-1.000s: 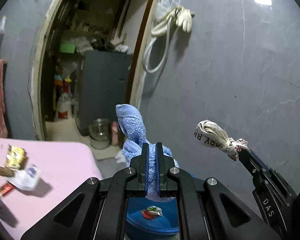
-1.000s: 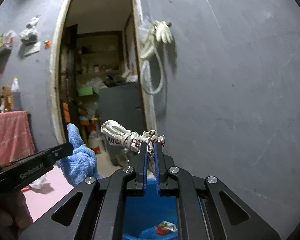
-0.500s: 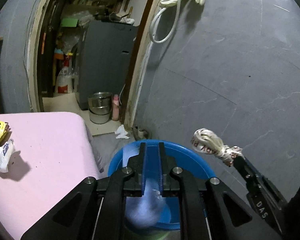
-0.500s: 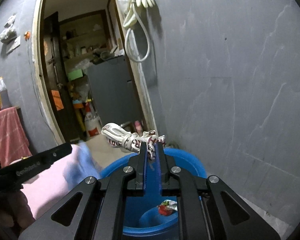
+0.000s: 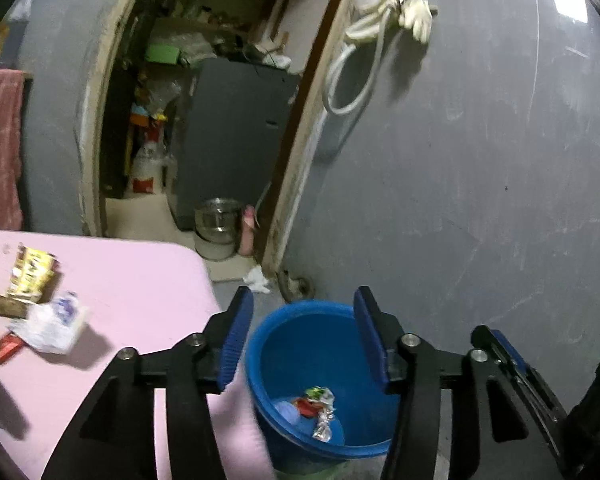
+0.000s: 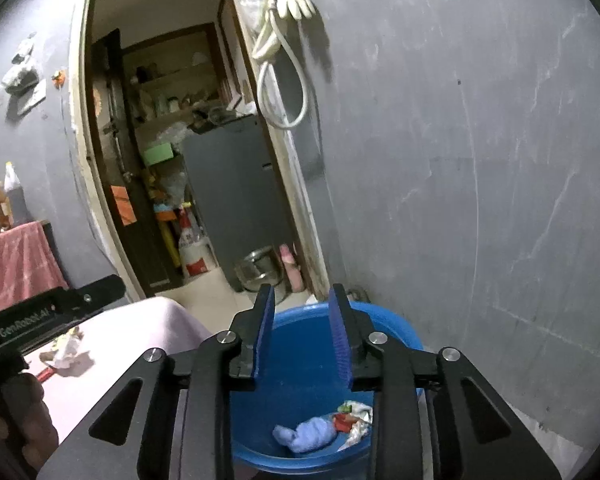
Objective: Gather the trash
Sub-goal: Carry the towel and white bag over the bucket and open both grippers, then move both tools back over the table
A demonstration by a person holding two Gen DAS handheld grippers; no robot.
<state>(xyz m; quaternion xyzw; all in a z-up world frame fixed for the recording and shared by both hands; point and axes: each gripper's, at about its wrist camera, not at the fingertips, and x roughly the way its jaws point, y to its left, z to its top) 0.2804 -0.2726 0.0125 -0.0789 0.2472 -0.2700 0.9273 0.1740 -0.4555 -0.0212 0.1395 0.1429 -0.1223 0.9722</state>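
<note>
The left gripper (image 5: 300,334) hovered with its blue-padded jaws spread wide and nothing between them, above a round blue plastic bucket (image 5: 276,344). Crumpled foil wrappers (image 5: 320,408) and a pale blue cloth (image 5: 286,412) lay at the bucket's bottom. On the pink table (image 5: 140,292) to the left sat a yellow packet (image 5: 30,274) and a crumpled white wrapper (image 5: 50,326), touching. The right gripper (image 5: 512,364) showed at the lower right, its state unclear.
</note>
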